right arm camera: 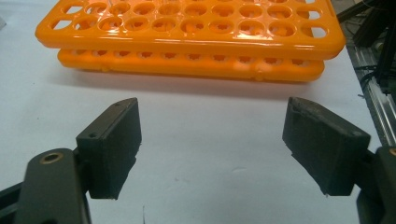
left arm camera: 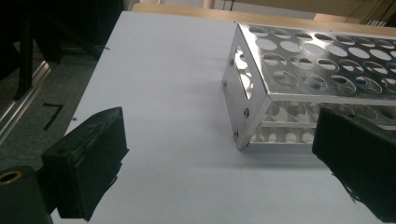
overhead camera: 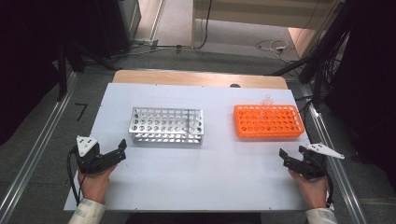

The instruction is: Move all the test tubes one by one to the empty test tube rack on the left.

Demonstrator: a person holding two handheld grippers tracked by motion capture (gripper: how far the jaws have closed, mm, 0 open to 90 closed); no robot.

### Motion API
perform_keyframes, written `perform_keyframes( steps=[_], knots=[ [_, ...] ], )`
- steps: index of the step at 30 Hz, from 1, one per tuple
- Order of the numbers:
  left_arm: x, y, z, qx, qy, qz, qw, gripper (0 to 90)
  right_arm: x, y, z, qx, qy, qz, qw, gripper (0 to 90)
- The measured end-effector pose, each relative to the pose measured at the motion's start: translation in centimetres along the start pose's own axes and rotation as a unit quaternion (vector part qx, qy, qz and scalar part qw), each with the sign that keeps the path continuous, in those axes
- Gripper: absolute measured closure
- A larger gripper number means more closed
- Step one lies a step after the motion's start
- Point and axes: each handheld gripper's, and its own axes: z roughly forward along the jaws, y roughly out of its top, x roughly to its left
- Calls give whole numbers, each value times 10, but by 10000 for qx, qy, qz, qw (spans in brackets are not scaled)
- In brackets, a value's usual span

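a person holds the left gripper [overhead camera: 122, 150] just in front of the metal rack [overhead camera: 166, 125], jaws apart and empty; the right gripper [overhead camera: 290, 157], also spread, waits near the orange rack [overhead camera: 267, 122], which holds clear tubes [overhead camera: 266, 100], likely ready to lift one

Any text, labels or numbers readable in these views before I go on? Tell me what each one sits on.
"7": a black mark shaped like that digit, on the grey floor left of the table; it may be tape rather than a numeral.
No print or label is readable on the metal rack, the orange rack or either gripper.
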Motion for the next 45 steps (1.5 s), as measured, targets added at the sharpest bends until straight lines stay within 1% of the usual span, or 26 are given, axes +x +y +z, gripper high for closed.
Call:
perform_keyframes(
  steps=[5,12,18,28,35,39,45],
  knots=[
    [1,0,0,-10,9,-29,10000,31,0,0,0,1,10,-9,10000,186],
    [1,0,0,3,-7,-23,10000,34,1,1,0,-29,30,47,10000,189],
    [0,0,0,3,-25,-36,10000,34,4,3,1,-52,48,-38,10000,194],
    [0,0,1,-12,-35,-39,10000,34,9,9,5,-82,117,-83,9999,200],
    [0,0,1,5,-32,-24,10000,38,10,14,7,-131,193,-37,9997,204],
    [-1,0,1,0,-32,-22,10000,38,12,16,9,-134,231,-78,9996,207],
    [0,0,1,-5,-26,-23,10000,39,17,23,14,-214,285,-141,9993,228]
  ],
)
